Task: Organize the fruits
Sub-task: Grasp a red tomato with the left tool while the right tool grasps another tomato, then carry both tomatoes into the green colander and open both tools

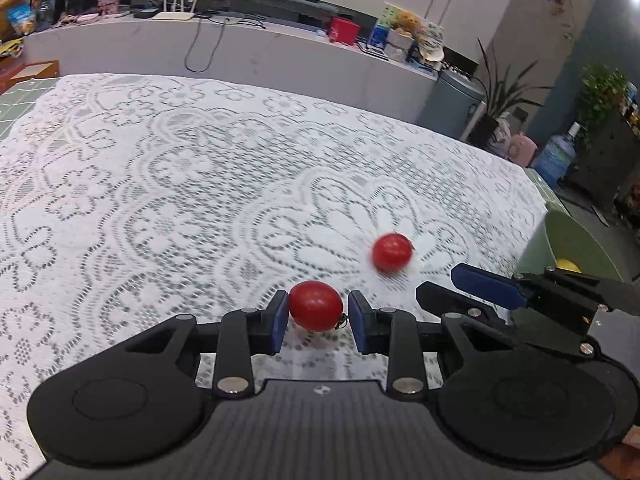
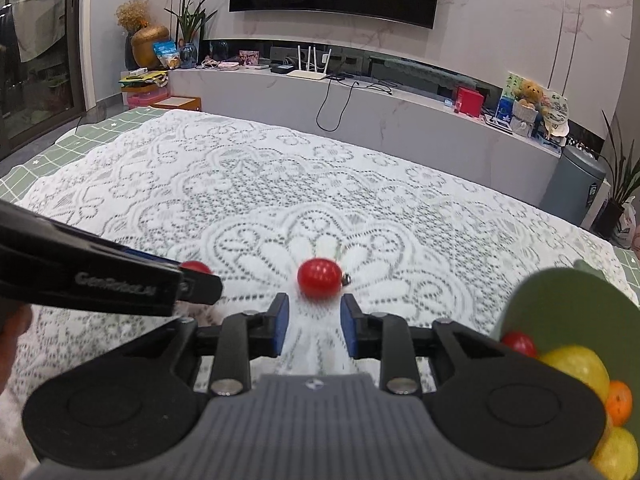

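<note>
- Black gripper bodies fill the lower part of both wrist views, each ending in two blue-padded fingers.
- Left gripper (image 1: 318,316) has its jaws narrowed around a red cherry tomato (image 1: 316,305); the left pad touches it, while the right pad seems to meet only its small stem, so how firm the hold is cannot be told.
- Right gripper (image 2: 311,322) stands slightly open with nothing between its pads; a second red cherry tomato (image 2: 319,283), blurred, lies on the white lace tablecloth (image 2: 280,184) just beyond its fingertips.
- Green bowl (image 2: 576,312) sits near the table's right edge, cut off by the frame and partly hidden behind the right gripper; it holds yellow, orange and red fruit, only partly visible.
- In the right wrist view, the left gripper covers most of the tomato it holds.
</note>
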Demonstrator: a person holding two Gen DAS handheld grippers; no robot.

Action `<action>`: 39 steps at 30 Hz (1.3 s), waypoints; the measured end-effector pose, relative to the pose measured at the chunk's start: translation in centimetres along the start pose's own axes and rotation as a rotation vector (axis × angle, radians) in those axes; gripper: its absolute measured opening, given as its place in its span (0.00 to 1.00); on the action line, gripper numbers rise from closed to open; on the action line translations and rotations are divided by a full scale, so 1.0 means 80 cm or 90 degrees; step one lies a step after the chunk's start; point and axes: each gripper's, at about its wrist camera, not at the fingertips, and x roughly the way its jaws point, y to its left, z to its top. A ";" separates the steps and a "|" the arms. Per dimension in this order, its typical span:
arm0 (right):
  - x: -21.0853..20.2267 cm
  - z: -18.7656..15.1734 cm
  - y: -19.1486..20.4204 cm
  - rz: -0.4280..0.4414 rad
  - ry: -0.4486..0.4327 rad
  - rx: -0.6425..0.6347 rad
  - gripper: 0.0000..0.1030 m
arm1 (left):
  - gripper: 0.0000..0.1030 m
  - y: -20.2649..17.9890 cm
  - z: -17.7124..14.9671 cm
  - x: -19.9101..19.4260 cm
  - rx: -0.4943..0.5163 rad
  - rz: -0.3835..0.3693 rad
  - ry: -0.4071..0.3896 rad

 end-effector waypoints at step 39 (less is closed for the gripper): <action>-0.012 0.011 0.005 0.015 -0.023 0.013 0.25 | 0.35 -0.009 0.002 -0.031 0.014 0.004 -0.015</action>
